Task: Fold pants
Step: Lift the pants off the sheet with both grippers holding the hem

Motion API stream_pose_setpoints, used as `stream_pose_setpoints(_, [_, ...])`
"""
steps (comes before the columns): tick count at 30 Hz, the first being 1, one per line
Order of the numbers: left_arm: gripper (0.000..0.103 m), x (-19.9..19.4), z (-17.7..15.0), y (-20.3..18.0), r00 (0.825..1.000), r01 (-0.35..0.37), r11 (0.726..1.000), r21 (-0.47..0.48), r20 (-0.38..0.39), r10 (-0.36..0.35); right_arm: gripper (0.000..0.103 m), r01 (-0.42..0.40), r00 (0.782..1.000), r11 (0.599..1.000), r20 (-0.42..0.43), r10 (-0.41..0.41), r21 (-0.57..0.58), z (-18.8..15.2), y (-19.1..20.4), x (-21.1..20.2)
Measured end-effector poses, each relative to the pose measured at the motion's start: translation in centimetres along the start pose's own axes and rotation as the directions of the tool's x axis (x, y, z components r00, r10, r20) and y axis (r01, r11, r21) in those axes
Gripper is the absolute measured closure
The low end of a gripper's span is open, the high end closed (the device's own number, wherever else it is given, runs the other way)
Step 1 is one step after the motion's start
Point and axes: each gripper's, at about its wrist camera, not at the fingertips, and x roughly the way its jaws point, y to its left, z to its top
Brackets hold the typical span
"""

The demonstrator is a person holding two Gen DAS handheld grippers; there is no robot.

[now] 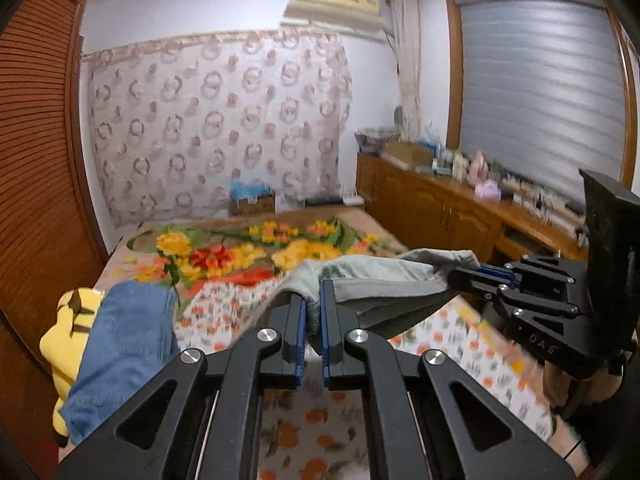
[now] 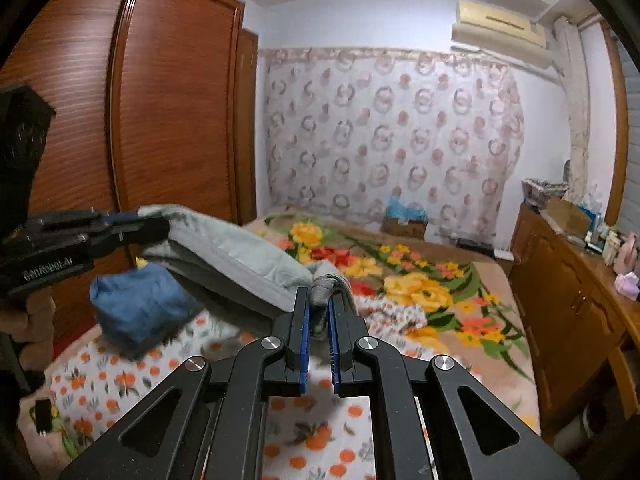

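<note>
- Grey pants (image 1: pixel 384 276) held aloft over the bed (image 1: pixel 224 304), long axis strung sideways between both ends.
- Left hand-held gripper (image 1: pixel 314 316) clamped on one end.
- Right hand-held gripper (image 2: pixel 319 312) clamped on the other; equally near.

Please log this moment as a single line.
left gripper: shut on pale grey-green pants | right gripper: shut on same | pants: lifted above bed

My left gripper (image 1: pixel 314 300) and right gripper (image 2: pixel 318 308) were matte black with blue pads, silver screws and white lettering.
</note>
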Motion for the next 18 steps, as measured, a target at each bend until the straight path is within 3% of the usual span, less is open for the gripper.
stream_pose_setpoints(8, [0.097, -0.8, -8.4, -0.4, 0.989, 0.05, 0.999, -0.018, -0.137, -0.052, 0.095, -0.105, 0.988, 0.994, -0.109, 0.105, 0.003, -5.1, 1.9, -0.1])
stream_pose_setpoints(18, [0.097, -3.3, -13.9, -2.3, 0.976, 0.075, 0.997, -0.024, -0.204, -0.078, 0.095, -0.172, 0.973, 0.985, -0.154, 0.171, 0.011, -7.8, 1.0, -3.1])
